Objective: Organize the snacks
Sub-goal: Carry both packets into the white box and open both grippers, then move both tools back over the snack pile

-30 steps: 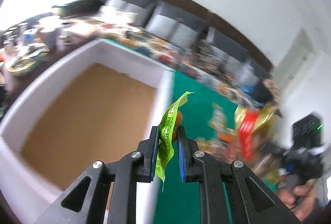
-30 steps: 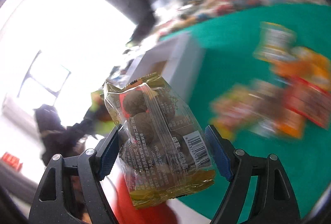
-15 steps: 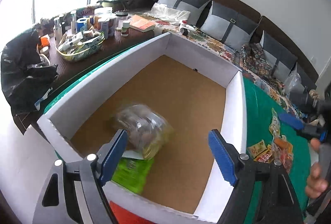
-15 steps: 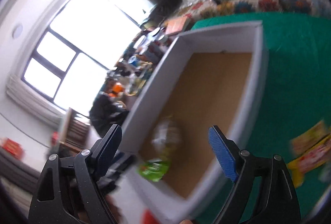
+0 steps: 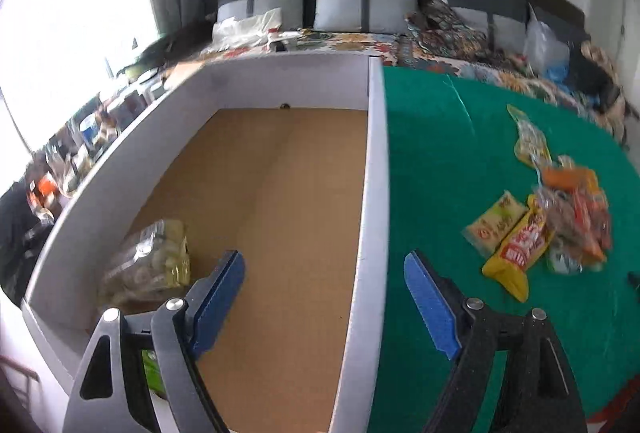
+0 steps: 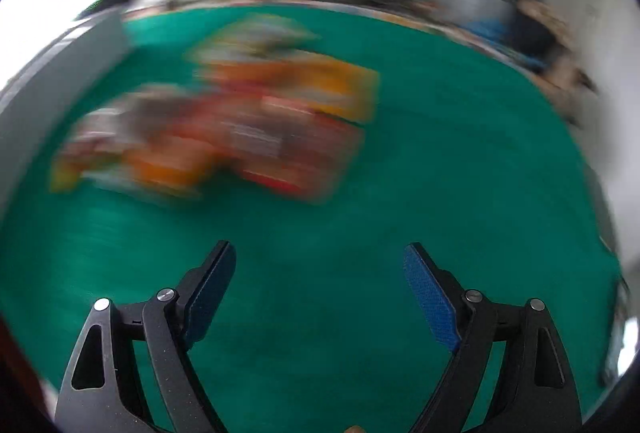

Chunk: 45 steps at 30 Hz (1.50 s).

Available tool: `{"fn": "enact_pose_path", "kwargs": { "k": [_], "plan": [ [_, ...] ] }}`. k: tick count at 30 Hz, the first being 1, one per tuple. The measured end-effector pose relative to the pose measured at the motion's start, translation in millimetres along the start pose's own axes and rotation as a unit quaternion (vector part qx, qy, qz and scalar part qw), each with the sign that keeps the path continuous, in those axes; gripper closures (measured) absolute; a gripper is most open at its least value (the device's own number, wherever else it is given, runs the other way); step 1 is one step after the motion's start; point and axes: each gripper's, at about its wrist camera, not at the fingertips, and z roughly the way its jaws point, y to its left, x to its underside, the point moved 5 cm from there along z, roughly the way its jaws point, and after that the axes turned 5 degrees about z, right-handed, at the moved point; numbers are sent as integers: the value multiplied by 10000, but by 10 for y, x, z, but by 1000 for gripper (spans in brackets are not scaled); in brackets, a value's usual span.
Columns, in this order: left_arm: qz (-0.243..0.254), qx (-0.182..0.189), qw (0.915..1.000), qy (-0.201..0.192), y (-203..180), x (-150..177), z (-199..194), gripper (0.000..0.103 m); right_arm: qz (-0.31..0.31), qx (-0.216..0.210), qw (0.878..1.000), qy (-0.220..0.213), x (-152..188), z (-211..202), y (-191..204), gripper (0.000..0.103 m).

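The box (image 5: 374, 193) floor lies mostly bare; its white wall borders the snack pile (image 5: 560, 225).

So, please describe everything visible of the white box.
The white box is a large, open-topped rectangular container with smooth white walls and a brown, cardboard-like floor. It rests on the green cloth. A clear packet lies in its near left corner, touching the floor, and a green packet shows beside it. Most of the floor is bare.

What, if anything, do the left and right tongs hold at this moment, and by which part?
Nothing. The left tongs stand open over the box with nothing between them, and the right tongs stand open and empty above the green cloth.
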Motion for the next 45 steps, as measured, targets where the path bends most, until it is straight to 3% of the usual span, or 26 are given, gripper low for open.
{"fn": "enact_pose_path", "kwargs": {
  "k": [4,6,9,11,15,17,19,22,25,28,31,34,36,39,45],
  "plan": [
    [-268,91,9994,182,-33,62,-13,22,636,568,9964,32,88,132,-825,15],
    [-194,-12,9996,221,-83,118,-31,22,927,572,9940,-42,58,177,-1055,15],
    [-114,-78,9993,350,-138,149,18,22,1221,462,9914,-38,-40,260,-1205,15],
    [-43,-109,9990,435,-160,164,46,22,1357,376,9900,11,-89,321,-1240,9],
    [-119,-198,9992,325,-135,159,9,22,1352,359,9902,37,-50,264,-1247,6],
    [-218,-348,9991,115,-130,138,-71,21,1352,360,9902,38,-83,278,-1262,6],
    [-200,-757,9968,-177,-176,93,-214,21,1352,360,9902,38,-69,269,-1255,6],
    [37,-1216,9876,-990,-404,-59,-601,21,1353,358,9901,37,-66,270,-1256,6],
    [306,-1056,9808,-1613,-760,-184,-941,13,1353,358,9902,37,-67,273,-1256,6],
    [533,-580,9796,-1848,-1152,-209,-1090,1,1352,358,9902,34,-73,277,-1257,6],
    [716,134,9861,-1491,-1565,-106,-952,1,1353,356,9902,33,-70,276,-1258,6],
    [745,770,9913,-761,-1926,133,-555,1,1353,355,9902,32,-60,270,-1256,6],
    [719,997,9920,-281,-2080,324,-265,1,1353,355,9902,32,-61,271,-1256,6],
    [634,1077,9917,303,-2183,520,120,1,1353,355,9902,31,-62,271,-1258,6],
    [851,803,9929,206,-2187,497,386,1,1354,352,9902,30,-62,271,-1261,6]
  ]
}}
